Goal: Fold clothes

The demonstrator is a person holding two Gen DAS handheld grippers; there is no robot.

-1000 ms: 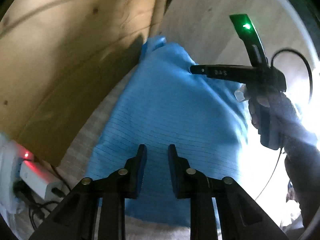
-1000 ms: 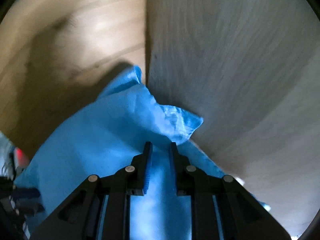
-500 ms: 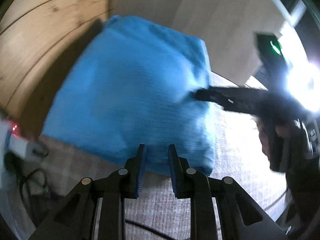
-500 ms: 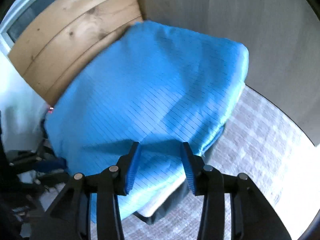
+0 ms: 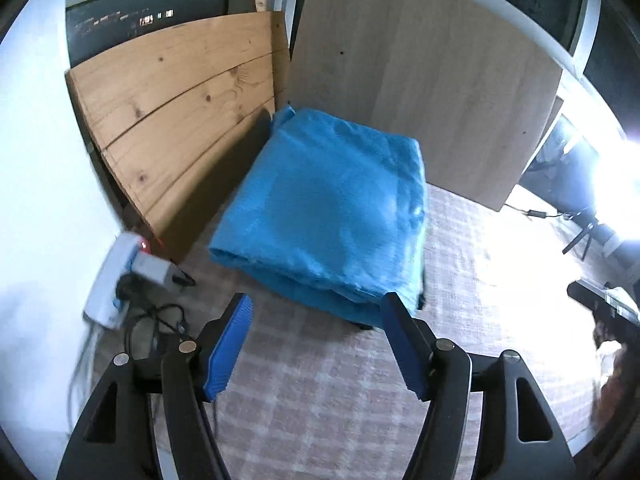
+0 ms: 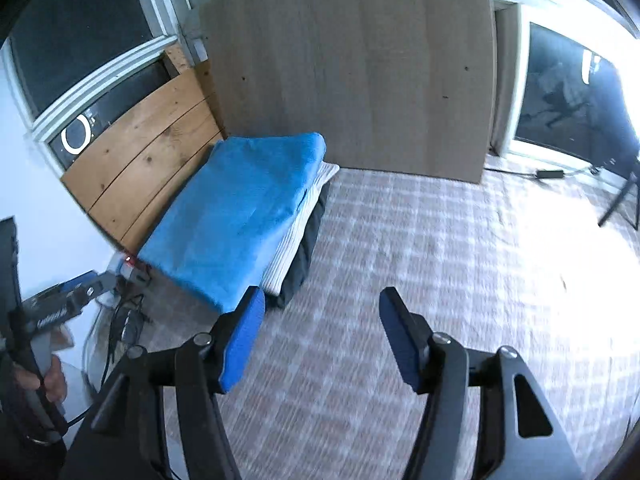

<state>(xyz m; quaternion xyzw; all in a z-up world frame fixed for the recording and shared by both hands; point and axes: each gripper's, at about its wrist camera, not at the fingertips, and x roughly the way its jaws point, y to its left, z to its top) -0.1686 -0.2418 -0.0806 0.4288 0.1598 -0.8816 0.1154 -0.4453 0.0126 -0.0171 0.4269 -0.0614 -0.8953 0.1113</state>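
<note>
A folded blue garment [image 5: 332,204] lies on top of a small stack in the corner where two boards meet. In the right wrist view the same blue garment [image 6: 240,216] rests on a folded white piece [image 6: 298,228] and a dark piece [image 6: 308,248]. My left gripper [image 5: 316,344] is open, pulled back from the stack's near edge, nothing between its blue pads. My right gripper [image 6: 320,340] is open too, over the checked cloth to the right of the stack. The other gripper's tip [image 5: 600,304] shows at the far right of the left wrist view.
A checked cloth [image 6: 420,248] covers the surface. A pine plank board [image 5: 180,108] and a pale wooden panel [image 6: 360,80] stand behind the stack. A white power strip with a red light [image 5: 124,276] and cables [image 5: 156,320] lie left of it. Bright glare is at right.
Both grippers let go of the blue garment, opened wide and drew back from it. The garment now lies folded on the stack.
</note>
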